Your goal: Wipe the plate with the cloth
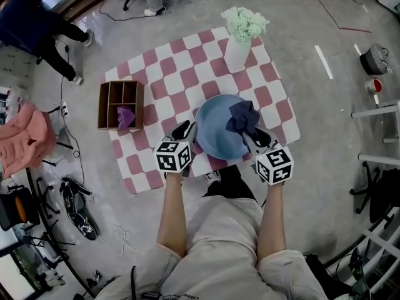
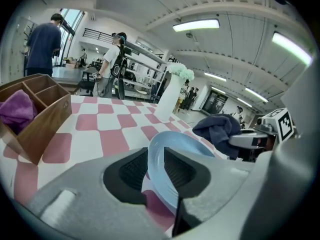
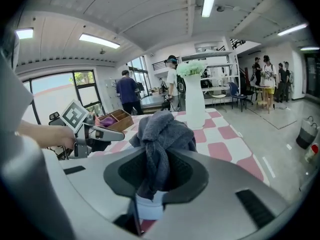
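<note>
Status: left gripper (image 1: 184, 131) fingers are clamped on the left rim of the light-blue plate (image 1: 215, 130). It sits lower centre of the head view, over the checkered counter (image 1: 181, 74). Right gripper (image 1: 250, 134) fingers are pinched on the dark blue-grey cloth (image 1: 242, 115), which is bunched up on the plate's right side. We judge both grasps done and wiping at or near its start. We can't tell how much is wiped. Left: sweep the cloth over the rest.
</note>
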